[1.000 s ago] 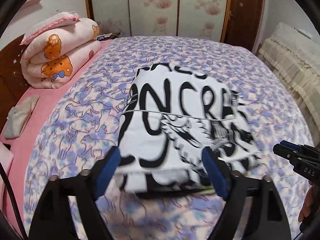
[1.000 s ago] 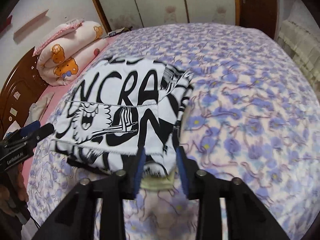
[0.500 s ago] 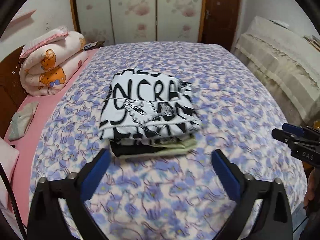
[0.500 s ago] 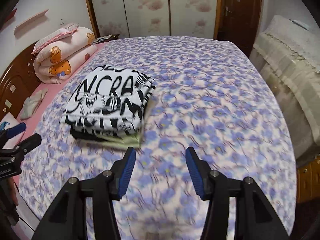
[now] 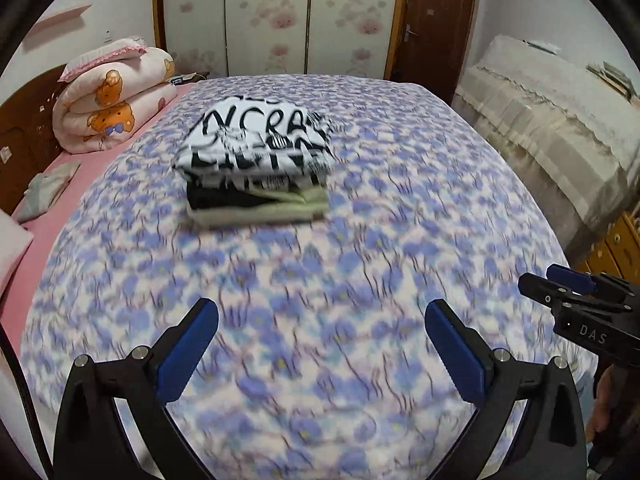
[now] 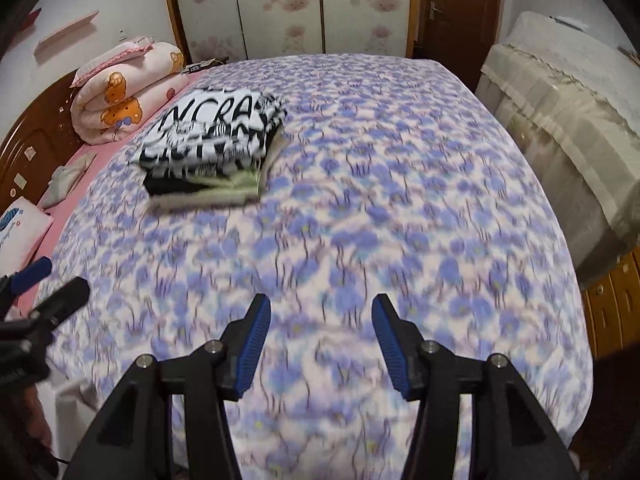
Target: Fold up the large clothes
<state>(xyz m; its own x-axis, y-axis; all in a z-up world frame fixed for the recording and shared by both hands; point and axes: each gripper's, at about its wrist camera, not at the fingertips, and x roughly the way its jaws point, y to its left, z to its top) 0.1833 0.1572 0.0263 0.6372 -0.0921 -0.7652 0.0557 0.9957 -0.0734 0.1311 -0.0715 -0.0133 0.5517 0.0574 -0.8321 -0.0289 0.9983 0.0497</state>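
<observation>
A folded black-and-white printed shirt (image 5: 256, 148) tops a small stack of folded clothes (image 5: 256, 204) lying on the bed (image 5: 360, 264), which is covered by a blanket with purple flowers. Under the shirt, the stack shows a black layer and a pale green one at the bottom, their folded edges facing the cameras. The stack sits toward the side of the bed nearest the rolled pink bear-print quilt (image 5: 112, 100), with a strip of flowered blanket between them; the quilt rests on the pink sheet beside a dark wooden headboard (image 5: 24, 128). The left gripper (image 5: 322, 332) hangs over the near part of the bed, well apart from the stack, its jaws spread wide with nothing between the blue pads but blurred blanket. The right gripper (image 6: 320, 334) is likewise over the near part of the bed and well clear of the stack, its jaws parted to a moderate gap and holding nothing. In the left wrist view the right gripper shows on the far side from the stack, off the bed's edge. Beyond the bed from the stack stand pale wardrobe doors (image 5: 280, 20) printed with pink motifs and a brown door (image 5: 436, 28). On the side of the bed away from the quilt stands furniture draped in a beige lace-edged cover (image 5: 552, 120). Both views are smeared with motion blur near the grippers.
</observation>
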